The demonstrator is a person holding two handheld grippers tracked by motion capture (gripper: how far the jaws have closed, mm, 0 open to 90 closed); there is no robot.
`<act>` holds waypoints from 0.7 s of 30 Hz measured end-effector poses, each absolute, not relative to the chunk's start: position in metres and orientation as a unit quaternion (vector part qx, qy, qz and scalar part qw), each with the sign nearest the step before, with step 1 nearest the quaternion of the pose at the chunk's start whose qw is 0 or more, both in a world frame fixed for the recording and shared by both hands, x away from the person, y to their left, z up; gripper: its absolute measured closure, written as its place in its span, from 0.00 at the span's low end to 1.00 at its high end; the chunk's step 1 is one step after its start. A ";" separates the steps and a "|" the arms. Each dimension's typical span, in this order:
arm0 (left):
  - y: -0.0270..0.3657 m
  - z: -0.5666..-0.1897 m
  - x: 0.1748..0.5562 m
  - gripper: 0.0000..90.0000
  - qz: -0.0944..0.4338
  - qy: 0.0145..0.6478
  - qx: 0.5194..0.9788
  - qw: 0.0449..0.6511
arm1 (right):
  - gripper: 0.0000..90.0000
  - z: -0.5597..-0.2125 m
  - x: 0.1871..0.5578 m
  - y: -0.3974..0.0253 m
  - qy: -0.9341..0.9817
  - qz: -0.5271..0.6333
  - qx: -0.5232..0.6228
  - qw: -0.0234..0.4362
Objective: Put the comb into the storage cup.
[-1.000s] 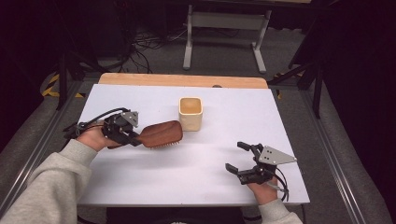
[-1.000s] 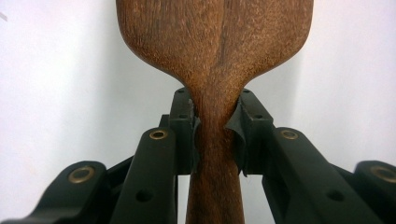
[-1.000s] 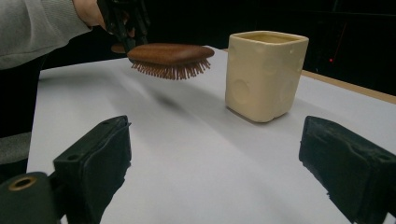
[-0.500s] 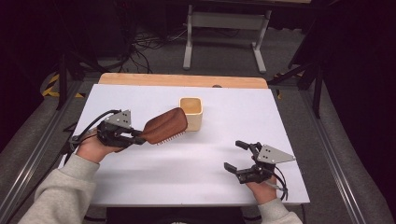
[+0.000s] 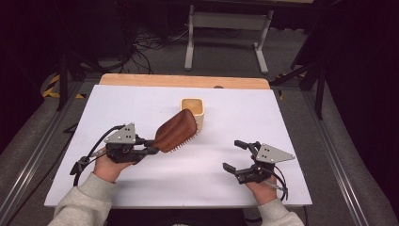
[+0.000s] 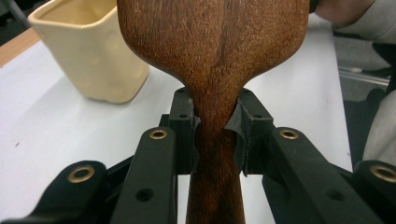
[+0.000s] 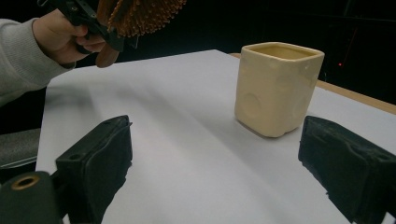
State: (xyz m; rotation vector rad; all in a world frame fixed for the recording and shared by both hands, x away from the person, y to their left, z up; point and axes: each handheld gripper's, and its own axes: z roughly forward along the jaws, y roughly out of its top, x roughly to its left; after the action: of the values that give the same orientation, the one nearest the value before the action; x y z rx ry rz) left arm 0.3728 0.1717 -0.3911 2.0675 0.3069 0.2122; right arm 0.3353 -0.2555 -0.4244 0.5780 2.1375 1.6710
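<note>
Nearest the table's front edge: right gripper [image 5: 237, 156], jaws spread wide and empty, low over the white table [image 5: 141, 101]. Left gripper [image 5: 151, 146] at the front left, clamped tight on the narrow neck of a wooden hairbrush [image 5: 176, 130]; in the left gripper view, pads [image 6: 183, 122] pressed against both sides of the handle just below the flare of the brush back. Brush lifted clear of the surface, tilted up and away, bristles downward, its far end overlapping the cream square cup [image 5: 193, 108] from above. In the right gripper view, bristles seen from beneath, well left of the cup. Cup upright near the middle of the table, open at the top, inside not visible. Bare white surface between cup and right gripper. Farther back, a wooden board [image 5: 183, 81] along the rear edge, then a metal stand [image 5: 226, 21] and cables [image 5: 141, 42] on the dark floor.
</note>
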 end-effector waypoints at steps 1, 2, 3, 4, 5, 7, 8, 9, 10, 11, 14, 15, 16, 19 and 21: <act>0.170 -0.393 0.372 0.81 0.083 0.126 0.849 0.507 | 0.12 -0.424 0.335 -0.255 0.758 0.591 0.204 0.183; 0.168 -0.395 0.369 0.81 0.086 0.124 0.843 0.516 | 0.12 -0.424 0.336 -0.254 0.758 0.592 0.204 0.182; 0.166 -0.398 0.368 0.81 0.082 0.120 0.837 0.527 | 0.12 -0.424 0.336 -0.254 0.758 0.593 0.203 0.181; 0.164 -0.400 0.367 0.81 0.079 0.117 0.833 0.535 | 0.12 -0.424 0.336 -0.253 0.757 0.594 0.204 0.180; 0.161 -0.402 0.366 0.81 0.078 0.114 0.832 0.538 | 0.12 -0.425 0.335 -0.253 0.758 0.592 0.205 0.180; 0.157 -0.404 0.363 0.81 0.082 0.114 0.833 0.536 | 0.12 -0.426 0.335 -0.252 0.760 0.591 0.204 0.177; 0.156 -0.406 0.363 0.81 0.081 0.114 0.831 0.538 | 0.12 -0.426 0.335 -0.251 0.760 0.592 0.203 0.176; 0.155 -0.408 0.363 0.81 0.077 0.115 0.829 0.542 | 0.12 -0.426 0.335 -0.251 0.761 0.592 0.202 0.175; 0.154 -0.410 0.362 0.81 0.076 0.116 0.827 0.546 | 0.12 -0.427 0.335 -0.250 0.761 0.591 0.201 0.175; 0.153 -0.412 0.362 0.81 0.073 0.118 0.824 0.549 | 0.12 -0.427 0.335 -0.250 0.762 0.591 0.200 0.174; 0.148 -0.417 0.364 0.81 0.069 0.116 0.824 0.551 | 0.11 -0.427 0.335 -0.249 0.763 0.591 0.199 0.170; 0.147 -0.419 0.365 0.81 0.070 0.117 0.824 0.550 | 0.11 -0.427 0.335 -0.249 0.762 0.593 0.199 0.169; 0.146 -0.421 0.365 0.81 0.069 0.118 0.823 0.551 | 0.11 -0.427 0.335 -0.248 0.763 0.593 0.198 0.167; 0.144 -0.426 0.368 0.81 0.067 0.123 0.823 0.550 | 0.10 -0.425 0.336 -0.246 0.764 0.593 0.198 0.162; 0.143 -0.428 0.368 0.81 0.068 0.125 0.825 0.547 | 0.09 -0.422 0.337 -0.243 0.764 0.595 0.195 0.156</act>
State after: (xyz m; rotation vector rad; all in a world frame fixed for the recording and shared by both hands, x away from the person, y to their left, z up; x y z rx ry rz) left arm 0.3681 0.1428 -0.4279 1.9549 0.2966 0.1623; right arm 0.3366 -0.2427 -0.4218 0.5593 2.1880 1.7030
